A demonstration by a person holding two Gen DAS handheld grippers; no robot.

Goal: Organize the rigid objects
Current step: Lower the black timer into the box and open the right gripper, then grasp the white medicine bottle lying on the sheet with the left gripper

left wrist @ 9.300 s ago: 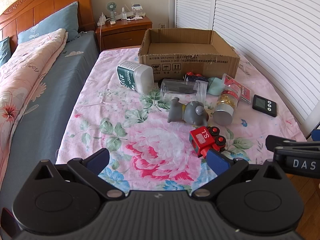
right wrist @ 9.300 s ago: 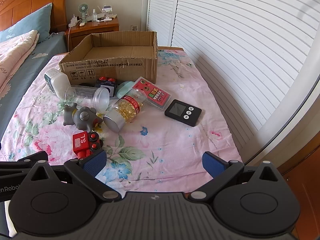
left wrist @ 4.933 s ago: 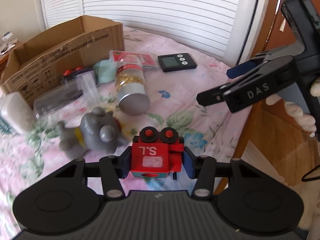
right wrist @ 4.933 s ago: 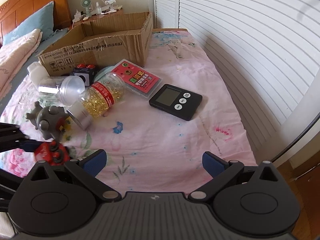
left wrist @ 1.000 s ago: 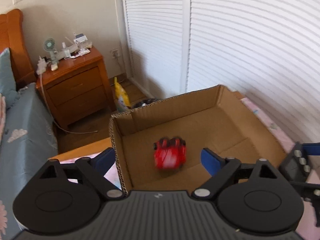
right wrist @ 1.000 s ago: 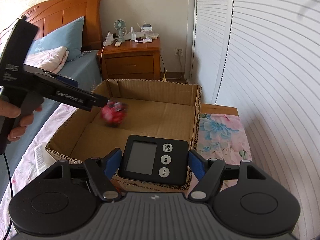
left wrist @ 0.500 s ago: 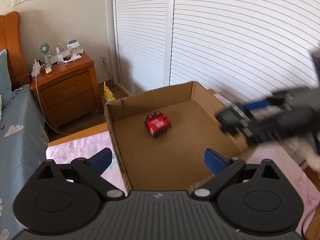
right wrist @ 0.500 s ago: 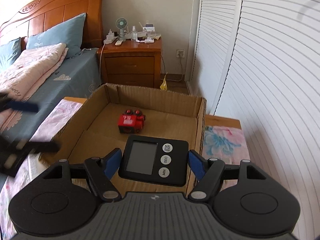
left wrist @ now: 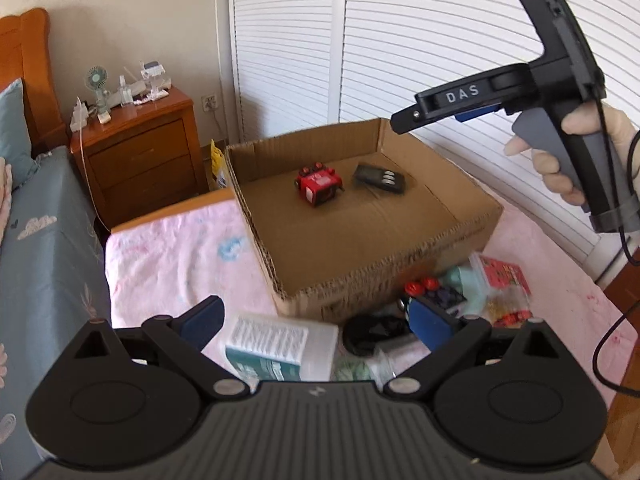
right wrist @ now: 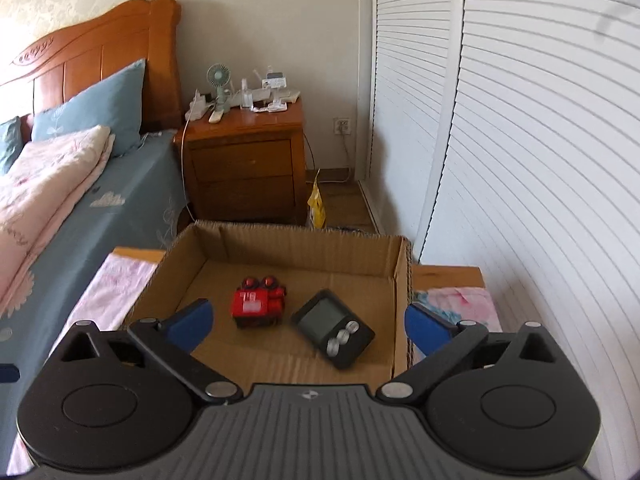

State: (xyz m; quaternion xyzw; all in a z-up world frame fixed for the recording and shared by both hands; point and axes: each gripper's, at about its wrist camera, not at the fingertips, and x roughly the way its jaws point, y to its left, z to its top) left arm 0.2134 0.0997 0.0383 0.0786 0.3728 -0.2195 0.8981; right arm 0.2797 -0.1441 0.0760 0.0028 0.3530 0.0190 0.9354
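— Cardboard box [right wrist: 296, 252] sits right ahead of the right gripper [right wrist: 306, 322], below its spread fingers. What lies inside?

— Two things on the box floor. A red toy train [right wrist: 258, 302] rests just ahead of the left finger pad, and a black digital timer [right wrist: 334, 328] lies flat beside it, nearer the right pad, face up. They are close but apart. The right gripper has its jaws wide apart and grips nothing.

— And the other tool?

— The left gripper [left wrist: 316, 322] is also spread wide, with nothing between its blue pads. Just ahead of it, between the fingers, lies a white bottle with a green label [left wrist: 280, 346] on its side on the pink floral cloth [left wrist: 168, 248]. Toward its right finger are a dark lid [left wrist: 370, 334], a dark toy with red knobs [left wrist: 432, 290] and a red card pack [left wrist: 500, 272], all crowded against the near wall of the box.

— Is the right tool seen from there?

— Yes, up and to the right, above the box's far side, held in a gloved hand [left wrist: 560, 160]. From that side I cannot tell its opening.
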